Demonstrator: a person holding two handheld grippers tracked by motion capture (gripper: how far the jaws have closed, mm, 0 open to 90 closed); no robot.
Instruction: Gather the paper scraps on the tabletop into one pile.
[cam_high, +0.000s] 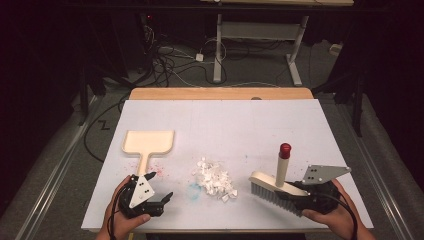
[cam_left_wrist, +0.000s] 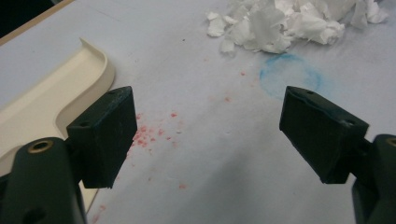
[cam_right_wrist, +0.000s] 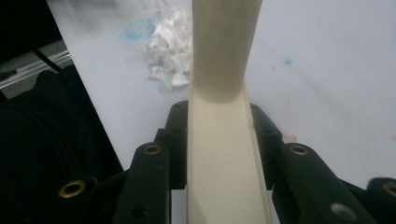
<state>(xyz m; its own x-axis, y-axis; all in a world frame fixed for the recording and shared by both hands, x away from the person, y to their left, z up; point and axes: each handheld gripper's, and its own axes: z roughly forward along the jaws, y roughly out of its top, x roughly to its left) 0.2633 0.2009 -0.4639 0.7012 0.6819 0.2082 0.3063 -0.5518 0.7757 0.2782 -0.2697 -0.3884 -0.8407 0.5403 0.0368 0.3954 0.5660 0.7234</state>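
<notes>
Right now the right gripper (cam_high: 295, 196) is clamped on the brush (cam_high: 272, 186) head, bristles down, paper scraps (cam_high: 215, 179) just to its left. Left gripper (cam_high: 159, 200) is wide and empty, beside the dustpan (cam_high: 148, 142) handle, probably the next grab; handle runs toward it.

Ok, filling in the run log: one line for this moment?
left gripper: open, beside dustpan handle | right gripper: shut on brush | paper scraps: piled mid-table, unswept
</notes>
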